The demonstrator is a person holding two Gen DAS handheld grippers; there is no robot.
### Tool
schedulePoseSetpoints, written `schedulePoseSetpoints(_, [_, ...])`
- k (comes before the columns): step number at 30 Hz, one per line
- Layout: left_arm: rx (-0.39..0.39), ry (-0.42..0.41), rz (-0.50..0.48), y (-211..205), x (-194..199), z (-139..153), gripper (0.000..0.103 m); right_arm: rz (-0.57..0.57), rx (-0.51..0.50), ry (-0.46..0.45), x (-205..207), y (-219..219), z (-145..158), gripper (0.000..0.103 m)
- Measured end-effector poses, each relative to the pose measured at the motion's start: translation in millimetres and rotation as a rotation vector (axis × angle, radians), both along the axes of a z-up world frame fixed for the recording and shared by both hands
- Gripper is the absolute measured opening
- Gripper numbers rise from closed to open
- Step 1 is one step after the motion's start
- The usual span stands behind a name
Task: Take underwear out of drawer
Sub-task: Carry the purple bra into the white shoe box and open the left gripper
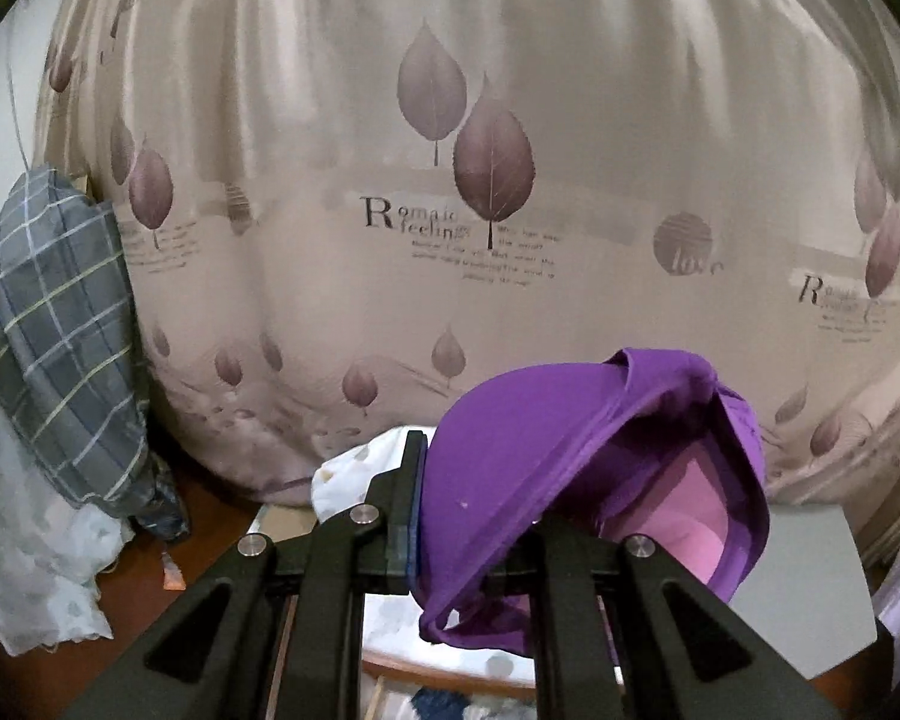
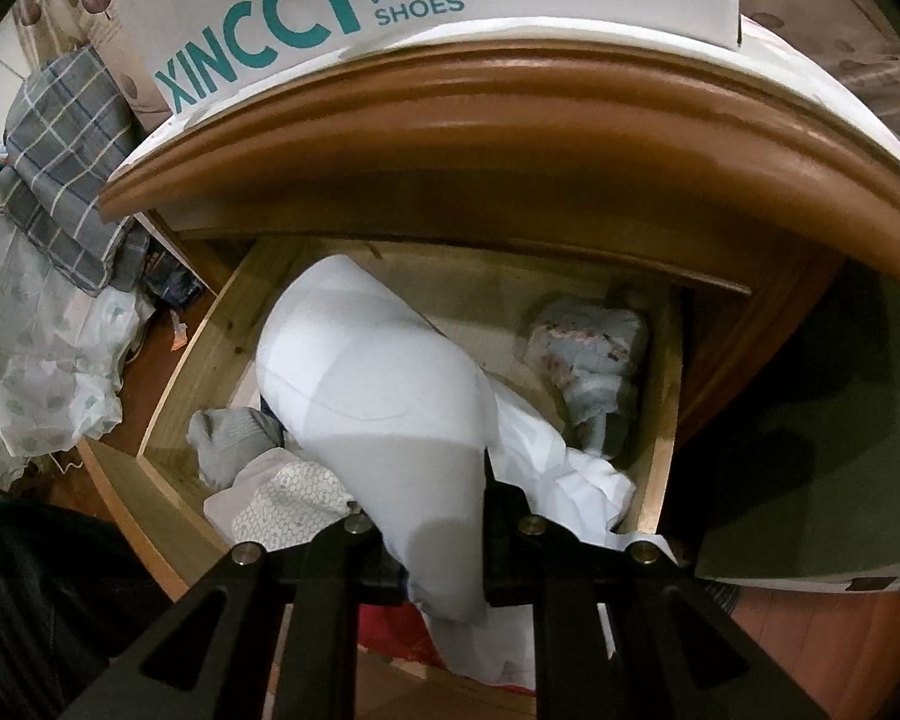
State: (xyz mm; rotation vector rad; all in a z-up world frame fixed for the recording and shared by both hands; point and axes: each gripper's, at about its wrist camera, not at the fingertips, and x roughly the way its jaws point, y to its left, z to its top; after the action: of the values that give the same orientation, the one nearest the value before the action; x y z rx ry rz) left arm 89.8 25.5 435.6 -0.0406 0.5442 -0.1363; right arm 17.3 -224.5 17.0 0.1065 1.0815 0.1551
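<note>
The purple underwear (image 1: 576, 480) is already out of the drawer, draped over the left gripper (image 1: 474, 516), whose jaws are clamped on its fabric up in front of the leaf-print curtain (image 1: 450, 180), with a grey box (image 1: 810, 570) below it. The right gripper (image 2: 432, 516) is pinching a white garment (image 2: 378, 396), jaws closed on the cloth, and that piece hangs over the middle of the open drawer (image 2: 660, 420), not yet clear of it as far as I can tell. More stuff sits in there: a grey sock (image 2: 234, 438) by the left wall, a patterned cloth (image 2: 282, 498) at the front left, and a folded bundle (image 2: 594, 354) toward the back right corner. For doing this bit well, I'd say lift the white piece straight up so its tail doesn't drag the loose white cloth (image 2: 570, 480) along or snag the cabinet top (image 2: 510, 138) overhanging the back. Keep the left one squeezed so the purple pair doesn't slip off.
</note>
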Motion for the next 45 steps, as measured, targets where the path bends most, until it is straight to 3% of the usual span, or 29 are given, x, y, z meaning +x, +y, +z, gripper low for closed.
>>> schedulePoseSetpoints(5, [0.015, 0.047, -0.043, -21.1, 37.9, -24.6, 0.011, -0.006, 0.005, 0.002, 0.7, -0.9, -1.1, 0.014])
schedulePoseSetpoints(12, [0.063, 0.223, -0.08, -42.7, 80.6, -107.9, 0.011, -0.01, 0.01, 0.002, 0.7, -3.1, -2.0, 0.014])
schedulePoseSetpoints(19, [0.082, 0.295, -0.119, -53.2, 102.1, -169.6, 0.011, -0.008, 0.01, 0.005, 0.6, -3.7, -2.1, 0.014])
schedulePoseSetpoints(29, [0.126, 0.371, -0.093, -52.9, 117.4, -222.3, 0.015, -0.008, 0.01, 0.01, 1.0, -0.7, -2.3, 0.014])
schedulePoseSetpoints(34, [0.118, 0.381, -0.117, -52.6, 114.7, -228.6, 0.024, -0.007, 0.006, 0.01, 1.3, 0.9, -2.3, 0.014])
schedulePoseSetpoints(40, [0.116, 0.379, -0.183, -61.9, 106.5, -228.2, 0.055, -0.006, 0.001, 0.011, 1.6, 2.1, -3.2, 0.014])
schedulePoseSetpoints(42, [0.145, 0.356, -0.201, -67.7, 100.8, -227.3, 0.065, -0.008, -0.001, 0.011, 1.1, 2.8, -3.2, 0.014])
schedulePoseSetpoints(45, [0.207, 0.302, -0.217, -73.8, 90.7, -223.1, 0.073, -0.009, -0.001, 0.011, 1.7, 2.2, -3.4, 0.014])
